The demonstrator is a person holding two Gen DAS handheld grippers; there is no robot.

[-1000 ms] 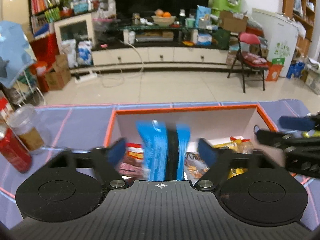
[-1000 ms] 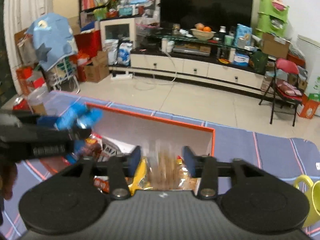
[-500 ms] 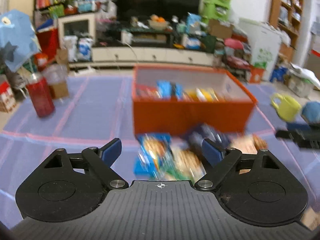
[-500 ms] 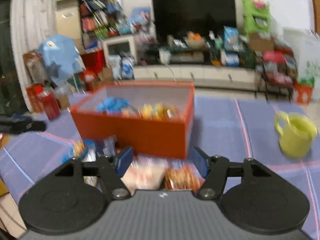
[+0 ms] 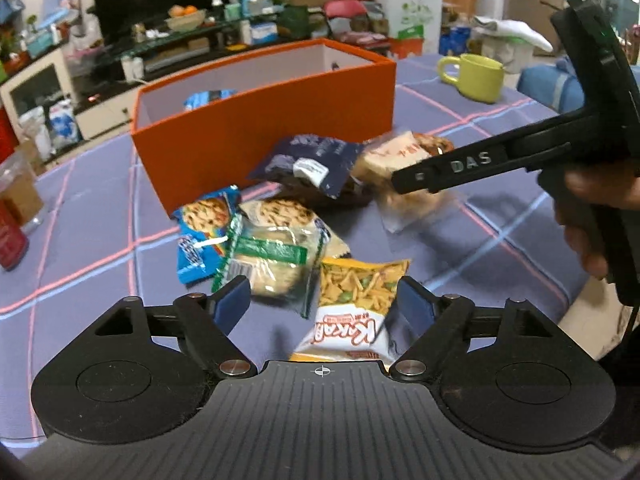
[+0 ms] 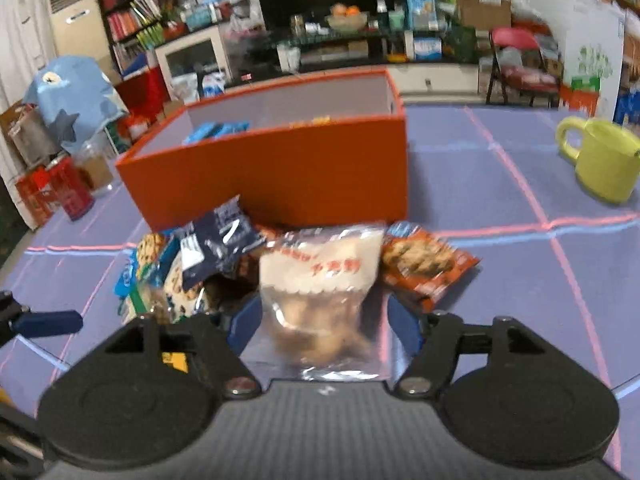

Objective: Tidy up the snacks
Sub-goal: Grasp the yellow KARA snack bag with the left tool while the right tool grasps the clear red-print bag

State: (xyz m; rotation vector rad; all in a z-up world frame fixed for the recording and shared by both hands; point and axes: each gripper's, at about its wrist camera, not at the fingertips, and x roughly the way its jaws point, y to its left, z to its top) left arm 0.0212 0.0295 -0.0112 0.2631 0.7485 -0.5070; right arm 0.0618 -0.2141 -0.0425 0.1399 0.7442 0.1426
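Orange box [image 5: 264,124] sits mid-surface with a few packets inside; the rest of the snacks are piled against its near wall: blue cookie packet [image 5: 202,236], clear green-label bag [image 5: 276,254], navy pouch [image 5: 310,164]. Left tool [image 5: 322,300] has fingers apart, straddling the yellow Karaba packet [image 5: 352,308] on the box's near side, not gripping; right tool [image 6: 322,320] is likewise spread around the clear pastry bag [image 6: 320,284], orange-brown cookie packet [image 6: 428,264] just beside it. Bare purple cloth [image 6: 500,288] runs right of the box to the yellow mug [image 6: 604,164] (surface edge drops off near the right tool's handle).
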